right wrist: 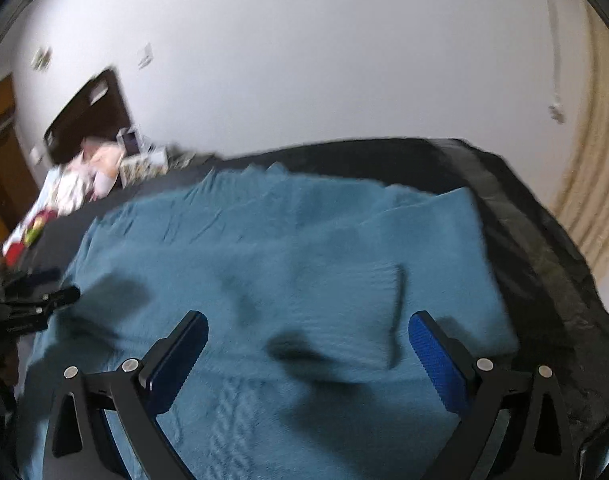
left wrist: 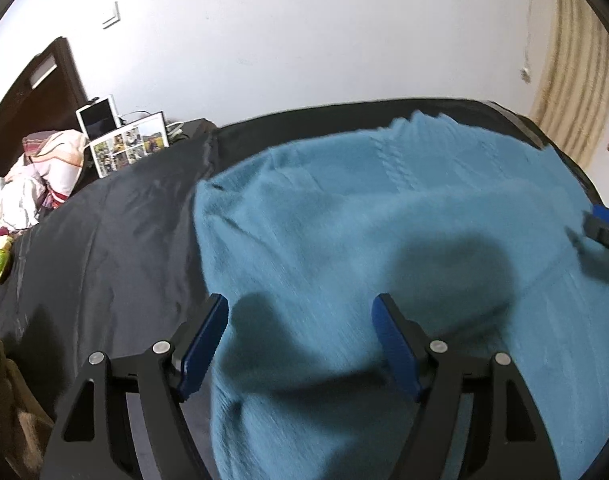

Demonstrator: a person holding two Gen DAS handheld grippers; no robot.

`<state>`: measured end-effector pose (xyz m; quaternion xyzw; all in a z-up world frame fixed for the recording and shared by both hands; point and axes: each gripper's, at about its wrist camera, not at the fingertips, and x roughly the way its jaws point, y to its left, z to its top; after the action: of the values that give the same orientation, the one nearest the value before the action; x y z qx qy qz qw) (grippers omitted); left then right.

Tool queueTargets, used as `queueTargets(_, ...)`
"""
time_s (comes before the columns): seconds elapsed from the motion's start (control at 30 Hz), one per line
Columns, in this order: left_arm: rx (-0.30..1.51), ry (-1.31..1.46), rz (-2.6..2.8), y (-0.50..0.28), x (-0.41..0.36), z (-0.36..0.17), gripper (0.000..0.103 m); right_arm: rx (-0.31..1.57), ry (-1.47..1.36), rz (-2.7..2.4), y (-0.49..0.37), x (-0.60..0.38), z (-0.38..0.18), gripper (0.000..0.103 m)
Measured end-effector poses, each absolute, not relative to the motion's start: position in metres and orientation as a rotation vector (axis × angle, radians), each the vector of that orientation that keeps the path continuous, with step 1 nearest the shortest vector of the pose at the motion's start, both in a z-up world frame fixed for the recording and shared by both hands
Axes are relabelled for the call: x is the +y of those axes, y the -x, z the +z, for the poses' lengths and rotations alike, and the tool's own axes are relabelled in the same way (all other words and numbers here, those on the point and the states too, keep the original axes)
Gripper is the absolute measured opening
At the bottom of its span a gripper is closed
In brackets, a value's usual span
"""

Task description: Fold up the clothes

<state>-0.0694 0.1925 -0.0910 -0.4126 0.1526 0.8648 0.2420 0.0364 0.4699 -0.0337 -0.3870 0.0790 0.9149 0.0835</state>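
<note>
Bed (left wrist: 104, 248), dark sheet drawn flat to serve as the folding ground. Blue sweater (left wrist: 364, 220) spread across it, one part already turned over at the right (edge blurred). Left gripper (left wrist: 300, 344) and right gripper (right wrist: 308, 356) hover over the knit, both released and holding nothing, probably between grasps. Clutter (left wrist: 44, 168) kept at the headboard end.

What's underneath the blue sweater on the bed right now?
The blue sweater lies on a dark bedsheet, which shows around its edges. Whatever is directly beneath the knit is covered, so I cannot tell.
</note>
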Motion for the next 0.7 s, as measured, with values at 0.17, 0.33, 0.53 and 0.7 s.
queueTargets(0.17, 0.351, 1.161, 2.369, 0.075, 0.187, -0.096, 0.080, -0.064, 1.300, 2.636, -0.019, 0.436, -0.055, 0.102)
queueTargets(0.33, 0.350, 1.179, 2.390, 0.074, 0.185, -0.096, 0.083, -0.036, 1.317, 2.641, -0.018, 0.441, -0.056, 0.102)
queueTargets(0.53, 0.408, 1.186, 2.389, 0.047, 0.176, -0.082, 0.083, -0.043, 1.311, 2.637, -0.018, 0.441, -0.056, 0.102)
queueTargets(0.7, 0.462, 1.142, 2.346, 0.009, 0.163, -0.072, 0.083, -0.055, 1.296, 2.602, -0.023, 0.435, -0.056, 0.102)
